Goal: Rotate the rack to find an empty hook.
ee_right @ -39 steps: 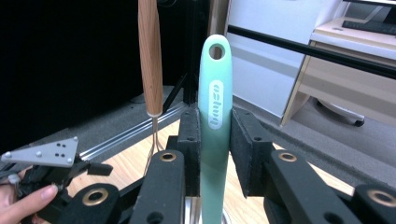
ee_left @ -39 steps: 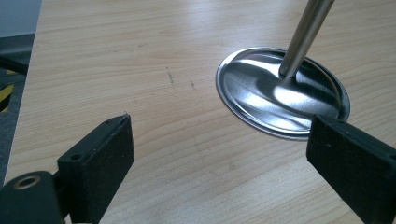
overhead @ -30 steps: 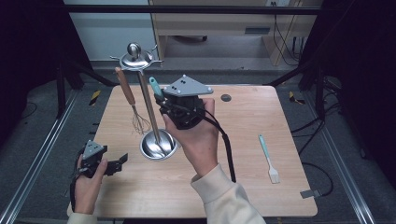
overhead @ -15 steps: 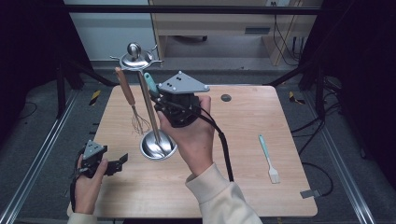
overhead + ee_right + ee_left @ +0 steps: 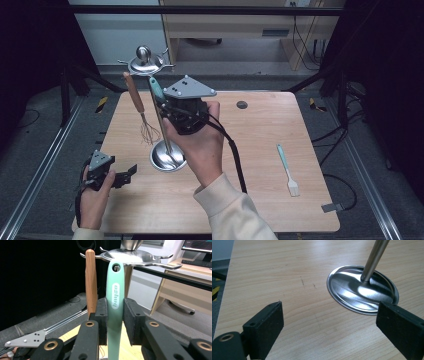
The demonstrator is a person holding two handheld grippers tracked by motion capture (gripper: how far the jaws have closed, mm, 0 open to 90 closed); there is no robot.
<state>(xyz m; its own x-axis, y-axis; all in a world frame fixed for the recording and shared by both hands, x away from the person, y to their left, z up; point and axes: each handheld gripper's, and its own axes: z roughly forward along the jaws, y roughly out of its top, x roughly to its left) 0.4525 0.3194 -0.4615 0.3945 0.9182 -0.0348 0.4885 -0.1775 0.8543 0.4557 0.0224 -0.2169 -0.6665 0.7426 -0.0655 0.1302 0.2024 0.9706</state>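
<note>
1. The left claw (image 5: 131,172) rests low at the near left of the counter (image 5: 260,150), jaws spread wide, nothing between them
2. The right claw (image 5: 115,322) is clenched on the mint-green utensil handle (image 5: 115,302)
3. Its hanging hole sits right at a hook (image 5: 160,265) of the steel rack (image 5: 145,62), beside the hung whisk (image 5: 136,97)
4. Judged step: hanging the utensil. Next, seat the hole fully on the hook, then let go gently
5. A brush (image 5: 288,171) lies far right
</note>
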